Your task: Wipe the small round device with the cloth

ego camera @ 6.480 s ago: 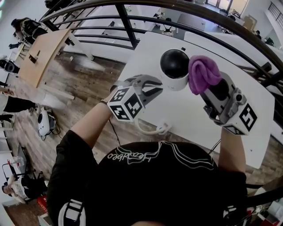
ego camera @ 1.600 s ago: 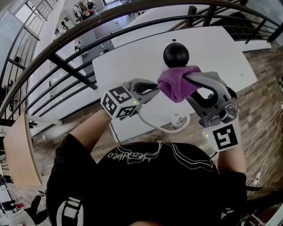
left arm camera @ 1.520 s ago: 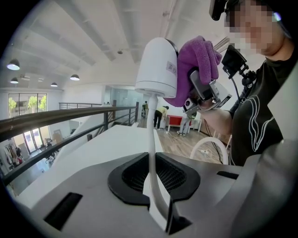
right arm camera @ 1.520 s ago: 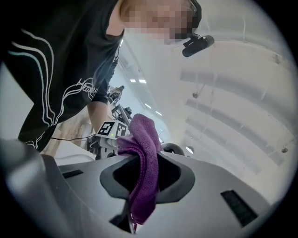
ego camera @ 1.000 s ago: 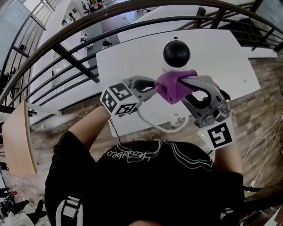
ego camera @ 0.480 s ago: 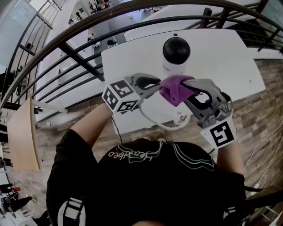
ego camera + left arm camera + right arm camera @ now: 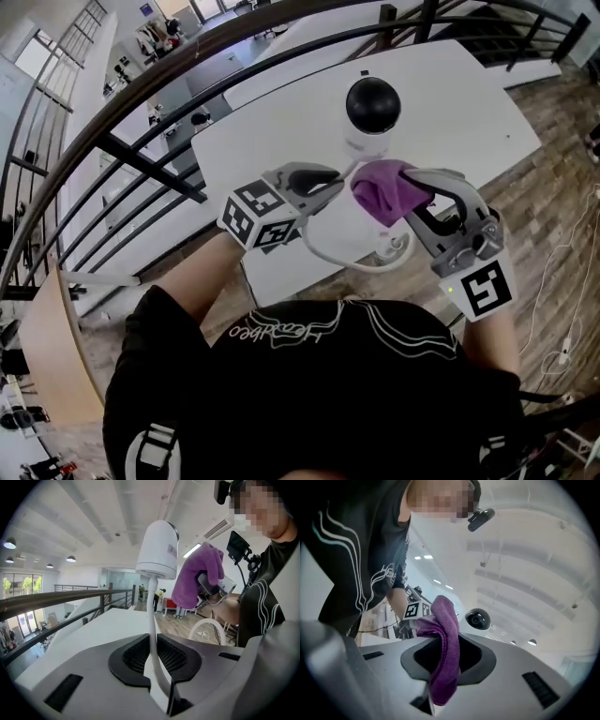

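Head view. A white rectangular table [image 7: 450, 103] lies at 12 o'clock of the person, on a wood-plank floor [image 7: 553, 197]. A curved dark metal railing [image 7: 159, 70] crosses from 9 to 1 o'clock, with a lower room of desks beyond it.

The small round device [image 7: 373, 108], a white body with a black dome, shows over the table's middle. Its white cable [image 7: 366, 262] loops on the table at 6 o'clock of it.

The left gripper [image 7: 337, 183] has its jaws nearly together, pinching this cable, which rises from them to the device's underside [image 7: 158, 550].

The right gripper [image 7: 417, 183] is clamped on a bunched purple cloth [image 7: 389, 187] at 5 o'clock of the device and just beside it. Whether the two touch cannot be told.

The gripper views show a white beamed ceiling with round lamps.
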